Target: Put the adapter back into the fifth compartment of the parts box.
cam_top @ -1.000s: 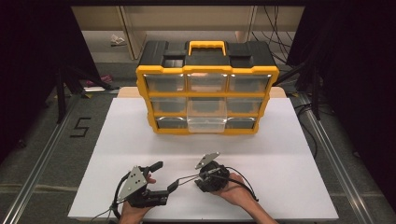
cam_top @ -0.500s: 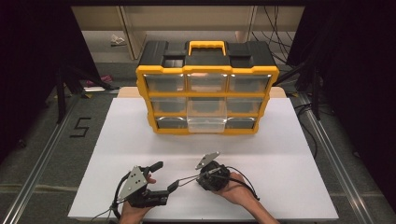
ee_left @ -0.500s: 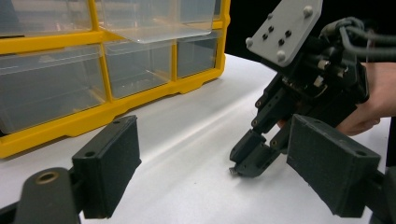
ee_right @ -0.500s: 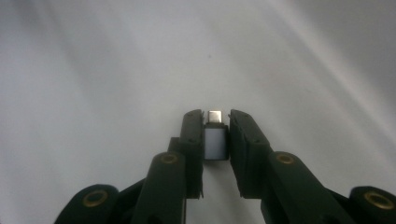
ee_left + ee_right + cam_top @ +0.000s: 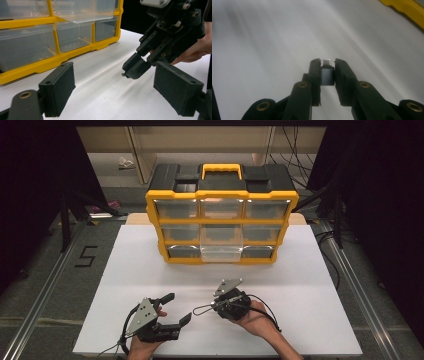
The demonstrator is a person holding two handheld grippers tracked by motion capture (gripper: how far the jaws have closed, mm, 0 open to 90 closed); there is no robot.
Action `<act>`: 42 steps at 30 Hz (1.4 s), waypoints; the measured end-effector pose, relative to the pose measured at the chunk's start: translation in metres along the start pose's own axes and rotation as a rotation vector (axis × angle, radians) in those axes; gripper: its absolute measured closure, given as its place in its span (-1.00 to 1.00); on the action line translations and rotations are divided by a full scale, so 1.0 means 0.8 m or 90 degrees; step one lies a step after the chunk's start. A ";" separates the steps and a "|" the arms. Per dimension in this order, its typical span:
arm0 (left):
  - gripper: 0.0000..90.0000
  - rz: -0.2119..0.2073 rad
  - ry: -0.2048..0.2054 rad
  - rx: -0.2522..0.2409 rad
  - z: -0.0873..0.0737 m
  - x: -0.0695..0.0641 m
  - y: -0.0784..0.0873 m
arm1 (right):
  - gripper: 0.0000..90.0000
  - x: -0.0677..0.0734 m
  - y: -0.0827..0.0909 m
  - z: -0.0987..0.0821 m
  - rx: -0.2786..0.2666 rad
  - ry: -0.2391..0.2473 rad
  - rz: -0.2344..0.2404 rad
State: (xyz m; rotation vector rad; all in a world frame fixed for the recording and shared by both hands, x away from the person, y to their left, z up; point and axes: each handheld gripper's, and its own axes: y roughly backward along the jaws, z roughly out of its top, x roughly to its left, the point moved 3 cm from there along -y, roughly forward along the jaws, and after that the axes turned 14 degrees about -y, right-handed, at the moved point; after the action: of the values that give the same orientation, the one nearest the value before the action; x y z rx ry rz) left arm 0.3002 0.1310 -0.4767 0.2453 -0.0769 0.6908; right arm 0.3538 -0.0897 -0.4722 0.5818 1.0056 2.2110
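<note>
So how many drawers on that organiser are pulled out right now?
1. The centre drawer of the middle row sticks out of the yellow organiser toward the person. The other eight sit flush, three along the top, two beside it and three along the bottom.

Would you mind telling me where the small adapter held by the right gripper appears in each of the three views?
High view: too small to make out, at the right gripper, lower centre.
Left gripper view: a tiny tip of the small adapter pokes from the far gripper, right of centre.
Right gripper view: adapter clamped between the pads, centre.
Shared landmark: the yellow drawer organiser.
</note>
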 end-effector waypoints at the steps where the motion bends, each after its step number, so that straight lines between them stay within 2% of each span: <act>1: -0.63 0.000 0.000 0.000 0.000 0.000 0.000 | 0.69 0.000 0.002 0.001 -0.006 0.000 0.000; 3: -0.63 0.000 0.000 0.000 0.000 0.000 0.000 | 0.69 -0.001 0.008 0.004 -0.032 0.002 -0.001; 8: -0.63 0.000 -0.001 0.000 0.000 0.000 0.000 | 0.69 -0.002 0.018 0.009 -0.058 0.001 -0.002; 30: -0.63 0.002 0.000 -0.002 0.000 0.000 0.000 | 0.70 -0.009 0.045 0.019 -0.139 -0.009 -0.011; 42: -0.63 0.002 -0.002 -0.002 0.000 0.000 0.000 | 0.70 -0.011 0.057 0.024 -0.168 -0.009 -0.013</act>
State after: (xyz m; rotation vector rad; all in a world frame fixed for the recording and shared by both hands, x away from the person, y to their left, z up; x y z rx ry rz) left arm 0.2999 0.1312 -0.4764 0.2435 -0.0814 0.6935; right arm 0.3555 -0.1093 -0.4262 0.4630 0.6937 2.2691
